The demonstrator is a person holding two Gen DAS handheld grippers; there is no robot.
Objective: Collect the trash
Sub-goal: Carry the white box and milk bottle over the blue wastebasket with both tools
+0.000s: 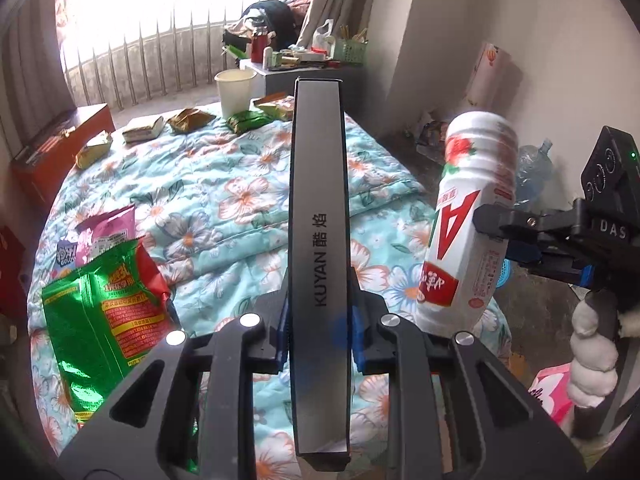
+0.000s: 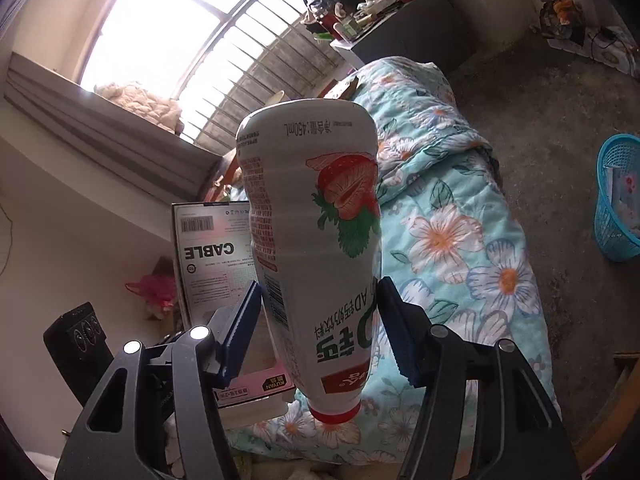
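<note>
Carry step: left gripper (image 1: 320, 332) clamped on cable box (image 1: 320, 240), frame centre; right gripper (image 2: 320, 328) clamped on inverted milk bottle (image 2: 316, 232). Next: reach blue basket (image 2: 618, 204), right edge; wrappers (image 1: 104, 296) remain on bed (image 1: 224, 184).

Bright barred window (image 2: 224, 40) behind floral-quilted bed (image 1: 224, 184).

box (image 1: 319, 216): "KUYAN", "CABLE" | bottle (image 2: 316, 216): "450mL", "AD" | right claw (image 1: 490, 226) body: "DAS"

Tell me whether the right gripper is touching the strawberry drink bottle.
Touching. The left wrist view shows the right gripper with its fingers clamped on the bottle, holding it clear of the bed.
</note>
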